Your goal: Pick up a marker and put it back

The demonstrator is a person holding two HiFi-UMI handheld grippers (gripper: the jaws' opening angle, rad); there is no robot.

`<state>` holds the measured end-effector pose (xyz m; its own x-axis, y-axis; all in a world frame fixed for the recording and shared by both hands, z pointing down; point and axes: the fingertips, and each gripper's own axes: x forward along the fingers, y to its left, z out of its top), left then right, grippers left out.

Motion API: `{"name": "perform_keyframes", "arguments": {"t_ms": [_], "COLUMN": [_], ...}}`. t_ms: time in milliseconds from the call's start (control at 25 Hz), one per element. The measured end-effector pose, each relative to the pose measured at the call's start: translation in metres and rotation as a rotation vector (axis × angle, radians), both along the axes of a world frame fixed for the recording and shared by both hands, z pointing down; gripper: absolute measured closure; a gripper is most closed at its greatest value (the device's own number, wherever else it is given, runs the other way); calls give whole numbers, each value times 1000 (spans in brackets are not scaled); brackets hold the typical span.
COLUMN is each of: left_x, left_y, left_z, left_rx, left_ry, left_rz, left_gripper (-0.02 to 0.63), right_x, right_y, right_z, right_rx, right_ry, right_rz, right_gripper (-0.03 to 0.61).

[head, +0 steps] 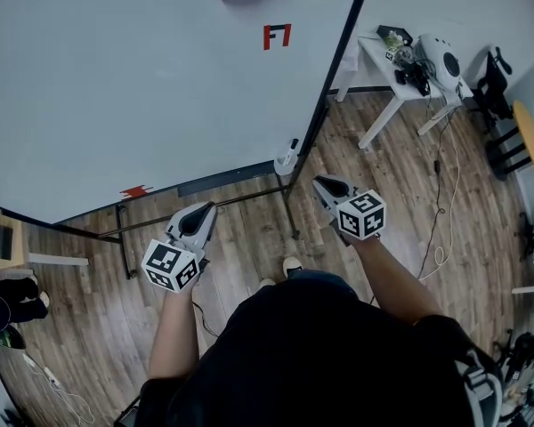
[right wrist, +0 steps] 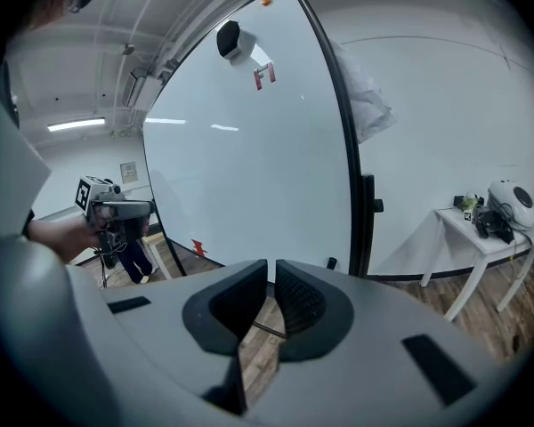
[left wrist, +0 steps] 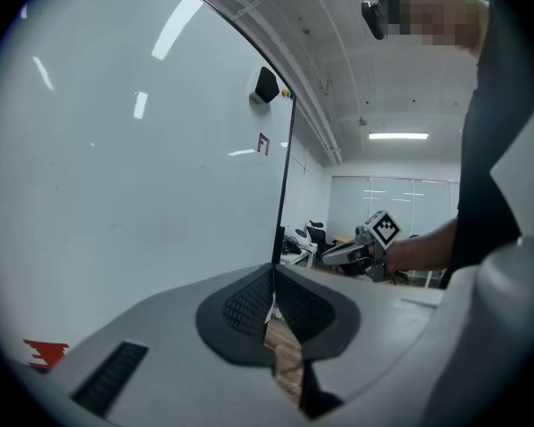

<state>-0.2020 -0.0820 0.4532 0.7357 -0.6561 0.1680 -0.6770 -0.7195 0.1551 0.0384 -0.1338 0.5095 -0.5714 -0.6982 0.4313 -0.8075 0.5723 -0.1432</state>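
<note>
The left gripper (head: pixel 198 212) and right gripper (head: pixel 326 186) have fingers together, empty; one whiteboard (head: pixel 142 87) stands at twelve o'clock.

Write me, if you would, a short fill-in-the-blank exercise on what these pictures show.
1. The large white whiteboard bears a small F-shaped mark coloured ___.
2. The left gripper has its fingers together, holding ___.
3. In the head view, the small white table stands to the whiteboard's ___.
Missing words: red; nothing; right.
</note>
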Motion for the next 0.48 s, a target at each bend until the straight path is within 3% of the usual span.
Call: {"name": "perform_keyframes", "arguments": {"t_ms": [480], "left_x": [5], "left_y": [-18], "left_z": [8], "left_rx": [-32], "left_ry": [-35], "left_rz": [-19], "left_gripper": [600], "right_x": [8], "right_y": [-36], "right_z": [20], "right_rx": [-27], "right_ry": [-22], "right_rz": [-2], "right_gripper": [548]}}
